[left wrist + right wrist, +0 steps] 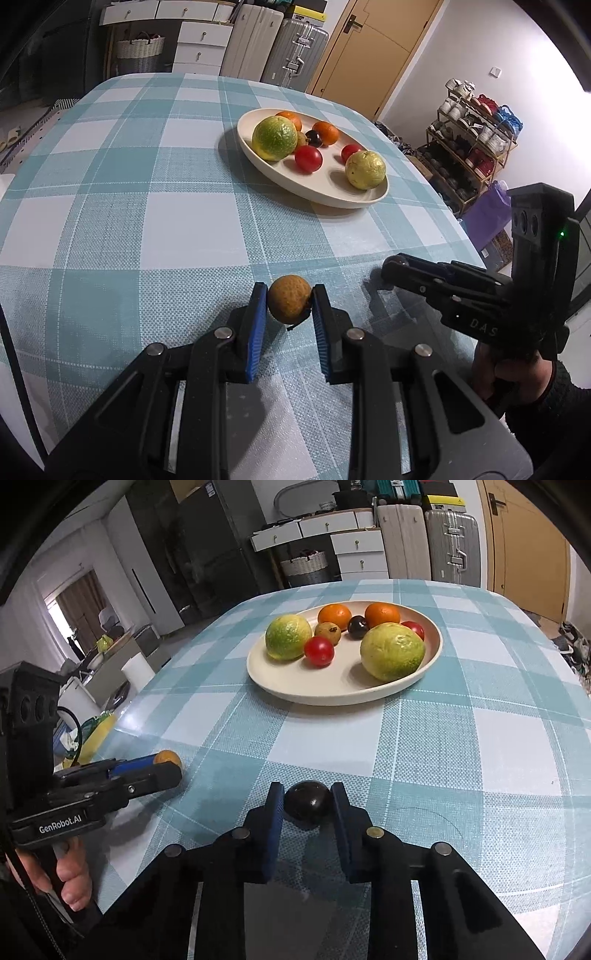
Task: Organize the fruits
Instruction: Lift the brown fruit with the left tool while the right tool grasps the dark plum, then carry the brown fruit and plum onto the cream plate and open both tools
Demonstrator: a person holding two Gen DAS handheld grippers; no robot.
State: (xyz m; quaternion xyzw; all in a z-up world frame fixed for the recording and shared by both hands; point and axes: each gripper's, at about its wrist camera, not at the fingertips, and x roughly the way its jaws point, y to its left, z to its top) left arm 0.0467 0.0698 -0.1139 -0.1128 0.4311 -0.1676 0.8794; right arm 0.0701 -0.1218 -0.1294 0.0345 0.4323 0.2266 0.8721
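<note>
Two hand-held grippers hover low over the near edge of a table with a blue-and-white checked cloth [155, 206]. The left gripper [290, 304] is clenched on a small brown fruit [289, 300], pinched between its blue pads. The right gripper [307, 802] is clenched on a small, dark, glossy fruit [307, 803], which sits at or just above the cloth; contact with the cloth cannot be told.

A cream plate [332, 692] lies toward the middle of the table, straight ahead of both grippers and well apart from them. It is oval, with its long axis running roughly left to right as the right gripper sees it. It already holds two large green-yellow fruits, two oranges, two red tomatoes and two small fruits.

Bare plate shows along the near rim, between the large fruits. Both grippers look about equally far from the plate, the left reaching it slightly from the left side.
</note>
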